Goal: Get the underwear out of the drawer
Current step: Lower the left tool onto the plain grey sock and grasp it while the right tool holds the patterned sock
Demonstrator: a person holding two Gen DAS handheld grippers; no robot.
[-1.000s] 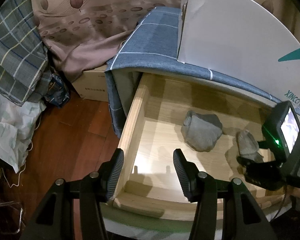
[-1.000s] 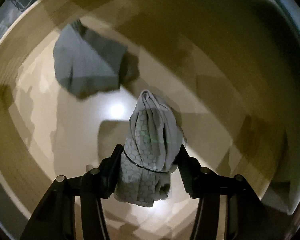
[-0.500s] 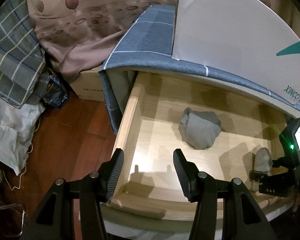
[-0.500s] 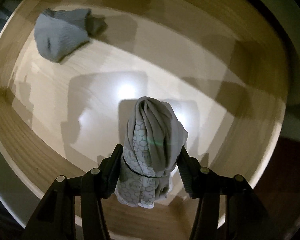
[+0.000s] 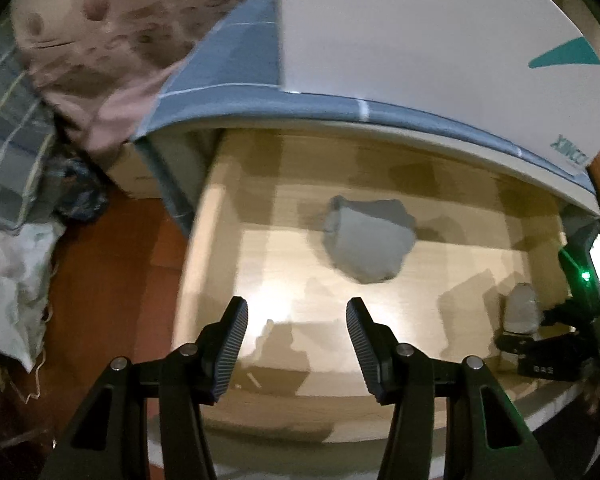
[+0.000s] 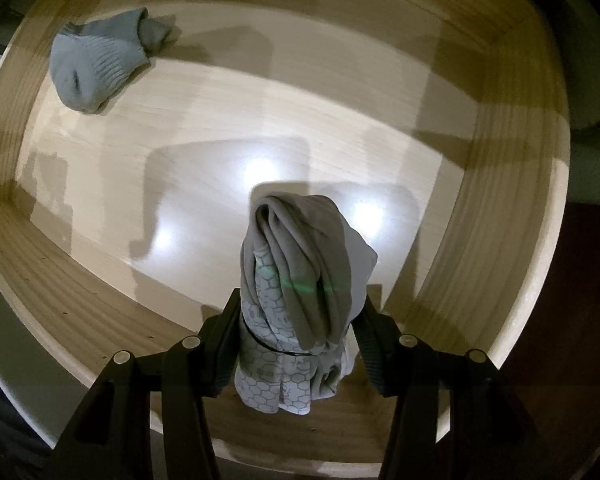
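A pale wooden drawer is pulled out below a bed edge. On its floor lies a folded grey garment, which also shows in the right wrist view as the same grey garment at the far left corner. My right gripper points down into the drawer and is shut on a rolled grey underwear with a honeycomb print, lifted off the drawer floor. From the left wrist view, that underwear and right gripper sit at the drawer's right end. My left gripper hangs open over the drawer's front left, holding nothing.
A blue checked bedspread and a white box lie above the drawer. Brown patterned cloth, plaid fabric and a white bag crowd the red wooden floor to the left. A cardboard box stands beside the drawer.
My right gripper has carried the rolled underwear to the drawer's right end, away from the folded garment, turning as it went. My left gripper has crept closer over the drawer.
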